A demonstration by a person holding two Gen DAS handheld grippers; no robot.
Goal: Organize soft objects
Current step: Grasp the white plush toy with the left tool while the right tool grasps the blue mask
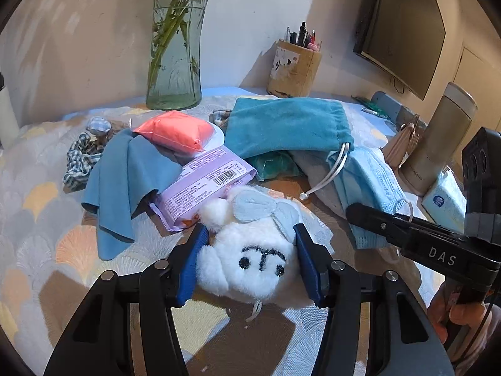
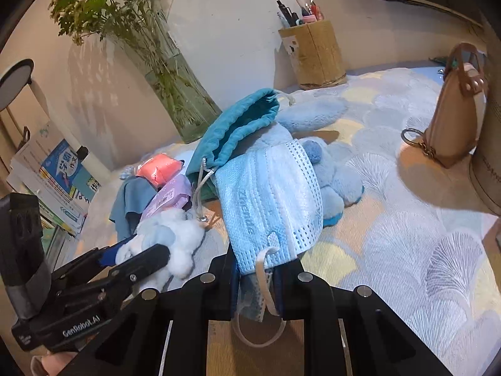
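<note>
A white plush toy with a pale blue bow lies on the patterned cloth, and my left gripper has its blue pads pressed on both sides of it. The right wrist view shows the same toy between those fingers. My right gripper is shut on the lower edge of a blue face mask, whose ear loop hangs below the pads. The mask drapes over a light blue plush and touches a teal drawstring pouch.
Behind the toy lie a purple wipes pack, an orange packet, a blue cloth and a checked scrunchie. A glass vase and pen holder stand by the wall. A flask and tissue pack are at right.
</note>
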